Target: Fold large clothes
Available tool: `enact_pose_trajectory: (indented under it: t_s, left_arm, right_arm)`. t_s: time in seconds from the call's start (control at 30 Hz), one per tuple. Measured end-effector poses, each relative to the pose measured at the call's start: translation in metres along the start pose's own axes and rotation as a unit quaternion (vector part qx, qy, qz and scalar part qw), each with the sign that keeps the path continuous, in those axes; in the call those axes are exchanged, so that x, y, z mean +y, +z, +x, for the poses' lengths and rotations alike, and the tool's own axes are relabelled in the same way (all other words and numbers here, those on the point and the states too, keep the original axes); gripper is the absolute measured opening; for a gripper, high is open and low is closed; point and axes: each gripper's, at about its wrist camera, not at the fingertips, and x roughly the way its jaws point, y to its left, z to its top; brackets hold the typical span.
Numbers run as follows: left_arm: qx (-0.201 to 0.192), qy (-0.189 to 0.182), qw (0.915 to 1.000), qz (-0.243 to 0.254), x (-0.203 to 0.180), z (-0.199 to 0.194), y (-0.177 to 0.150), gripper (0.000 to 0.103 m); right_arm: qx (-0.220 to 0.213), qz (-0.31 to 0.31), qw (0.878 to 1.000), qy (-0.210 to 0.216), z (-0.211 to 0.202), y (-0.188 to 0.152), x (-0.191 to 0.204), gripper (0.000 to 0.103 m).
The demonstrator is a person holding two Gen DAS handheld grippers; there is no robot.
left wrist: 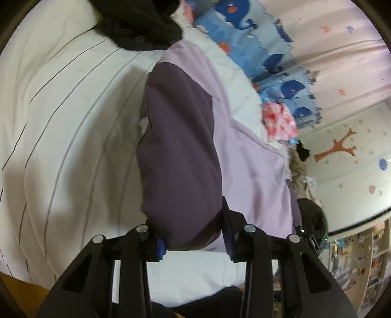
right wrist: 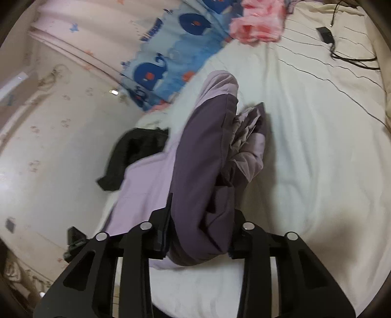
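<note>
A large two-tone jacket (left wrist: 180, 151), dark purple with lilac panels, stretches away from me over the white striped bed (left wrist: 63, 117). My left gripper (left wrist: 193, 237) is shut on its near dark purple edge, and the cloth bunches between the two fingers. In the right wrist view the same jacket (right wrist: 202, 159) lies crumpled lengthwise, with a creased lilac fold on its right side. My right gripper (right wrist: 200, 234) is shut on the dark purple end nearest me. Both held ends hang lifted a little off the bed sheet (right wrist: 305, 151).
A black garment (left wrist: 144, 27) (right wrist: 132, 151) lies on the bed beside the jacket. A blue whale-print blanket (left wrist: 266, 46) (right wrist: 176, 56) and a pink cloth (left wrist: 281, 119) (right wrist: 259, 22) sit by the wall. A black charger with cable (right wrist: 327, 36) lies at the far right.
</note>
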Motion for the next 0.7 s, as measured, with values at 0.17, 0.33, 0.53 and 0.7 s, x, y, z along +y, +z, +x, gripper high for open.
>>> enact_pose_trajectory:
  t_s: [0.17,0.33,0.53,0.7]
  left_arm:
    - [-0.009,-0.034,0.9983,0.047,-0.028,-0.053,-0.038,0.032]
    - [0.051,0.013,0.9984,0.020,0.033,-0.043,-0.072,0.039]
    - [0.049,0.003,0.9976,-0.048,0.096,-0.028,-0.090,0.069]
    - [0.042,0.013,0.9987,-0.026,0.085,-0.013,-0.083,0.076]
  right_arm:
    - [-0.006,0.000,0.999,0.048,-0.053,-0.031,0.021,0.028]
    - [0.067,0.052,0.996,-0.011,-0.073,-0.078,-0.035,0.048]
    - [0.061,0.113,0.991,0.023,-0.065,-0.093,-0.069,0.079]
    - [0.054,0.116,0.992,0.015,-0.056,-0.093,-0.067,0.086]
